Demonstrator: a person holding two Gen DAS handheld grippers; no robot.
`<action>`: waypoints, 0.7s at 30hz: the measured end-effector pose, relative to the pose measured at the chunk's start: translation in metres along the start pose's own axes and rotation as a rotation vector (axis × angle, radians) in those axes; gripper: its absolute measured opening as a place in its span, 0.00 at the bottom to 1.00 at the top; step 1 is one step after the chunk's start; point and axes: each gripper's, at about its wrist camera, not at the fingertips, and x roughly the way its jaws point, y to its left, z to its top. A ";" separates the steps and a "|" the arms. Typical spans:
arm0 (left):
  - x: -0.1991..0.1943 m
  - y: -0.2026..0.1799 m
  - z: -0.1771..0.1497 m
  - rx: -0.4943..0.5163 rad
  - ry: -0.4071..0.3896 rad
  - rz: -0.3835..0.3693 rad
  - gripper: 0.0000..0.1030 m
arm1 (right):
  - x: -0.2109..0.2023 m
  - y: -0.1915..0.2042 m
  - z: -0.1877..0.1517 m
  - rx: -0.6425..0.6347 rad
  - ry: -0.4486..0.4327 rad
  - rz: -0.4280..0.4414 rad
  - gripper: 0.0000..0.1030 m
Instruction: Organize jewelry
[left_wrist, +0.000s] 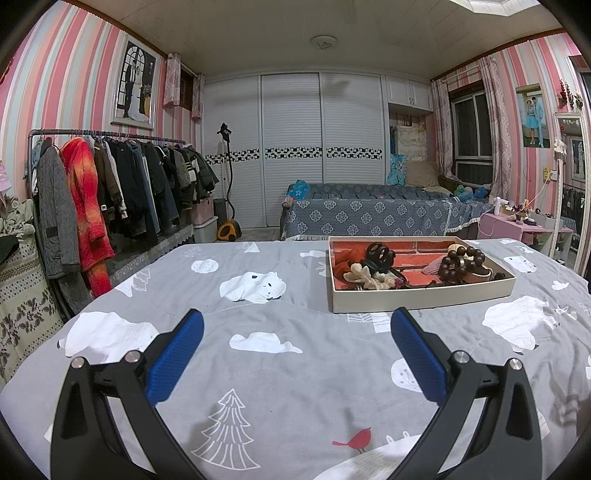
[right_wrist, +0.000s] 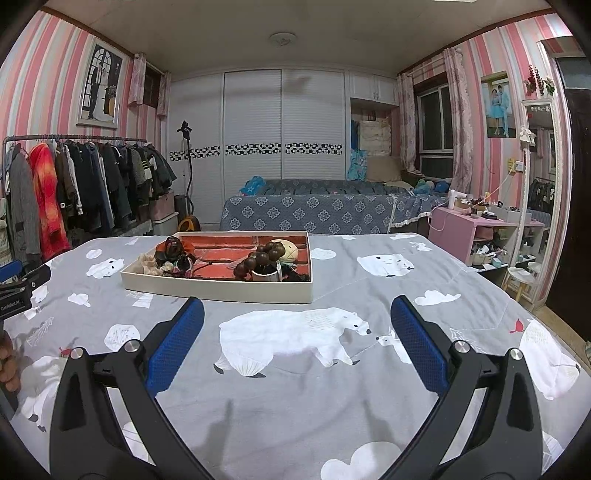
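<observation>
Both tools hover low over the bedspread (right_wrist: 295, 406), level and pointed forward along the bed. Left gripper (left_wrist: 297, 332): jaws spread wide, nothing between the blue pads, only grey fabric under them. Right gripper (right_wrist: 297, 321): same, wide apart and empty. My guess is that the wide gap suits either reaching in for a piece or having just let one go — the frames fit both, so I won't call the stage. The left tool's body shows at the left edge of the right view, with a bit of the person's hand (right_wrist: 7, 362) under it, so the two sit side by side, apart. Just ahead of both lies the tray (left_wrist: 421, 295), flat on the bedspread, a shallow pale box with an orange brick-pattern liner; low walls probably keep loose pieces from rolling off the soft surface. All visible jewelry is inside it: a dark wooden bead bracelet (left_wrist: 461, 262) piled toward one end, a black hair claw (left_wrist: 380, 254) with cream and orange fabric pieces at the other, and a bare middle. They look heaped, not separated — finer detail is too small to read. Nothing of that sort lies loose on the bedspread. Beyond: a sofa (right_wrist: 314, 214) with a blue patterned cover, then the white wardrobe (right_wrist: 258, 147).
</observation>
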 end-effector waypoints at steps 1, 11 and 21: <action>0.000 0.000 0.000 0.000 0.000 0.000 0.96 | 0.000 0.000 0.000 0.000 0.001 0.000 0.95; -0.001 0.000 -0.001 0.003 0.000 0.001 0.96 | 0.000 0.000 0.000 -0.001 0.002 0.000 0.95; -0.001 -0.001 -0.002 0.003 0.001 0.000 0.96 | 0.000 0.000 0.000 -0.001 0.001 0.000 0.95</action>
